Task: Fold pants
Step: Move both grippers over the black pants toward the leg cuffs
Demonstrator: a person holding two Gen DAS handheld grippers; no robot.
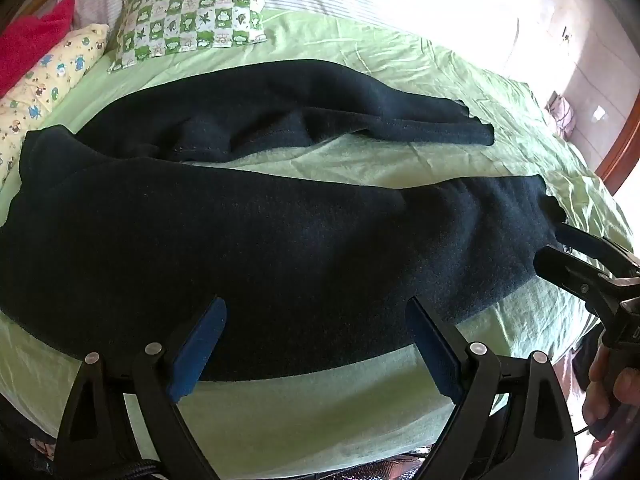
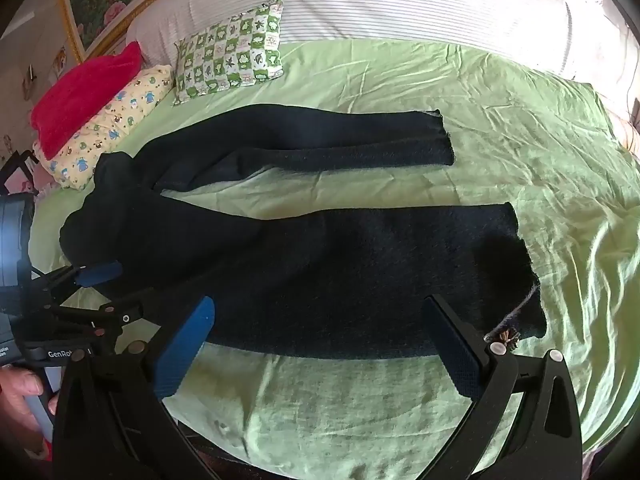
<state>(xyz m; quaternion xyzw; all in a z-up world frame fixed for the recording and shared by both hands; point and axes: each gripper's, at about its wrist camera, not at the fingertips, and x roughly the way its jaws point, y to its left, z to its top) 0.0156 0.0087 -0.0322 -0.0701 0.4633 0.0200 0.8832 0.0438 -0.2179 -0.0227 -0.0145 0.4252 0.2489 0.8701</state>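
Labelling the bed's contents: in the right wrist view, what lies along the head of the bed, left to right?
Red fluffy blanket → yellow cartoon-print pillow → green-and-white frog-check pillow.

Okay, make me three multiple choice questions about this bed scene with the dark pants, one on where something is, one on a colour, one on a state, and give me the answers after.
1. Where does the frog-print pillow lie?
A. beyond the pants, toward the headboard end
B. on top of the pants
C. under the near leg

2. What colour is the bed sheet?
A. white
B. light green
C. red

3. How do the pants lie?
A. folded in half
B. rolled into a bundle
C. spread flat with the two legs apart

Answers:
1. A, the pillow sits past the far leg with bare sheet between.
2. B, light green cloth shows all around the pants.
3. C, a strip of sheet shows between the legs, and both the left gripper and the right gripper are open over the near edge.
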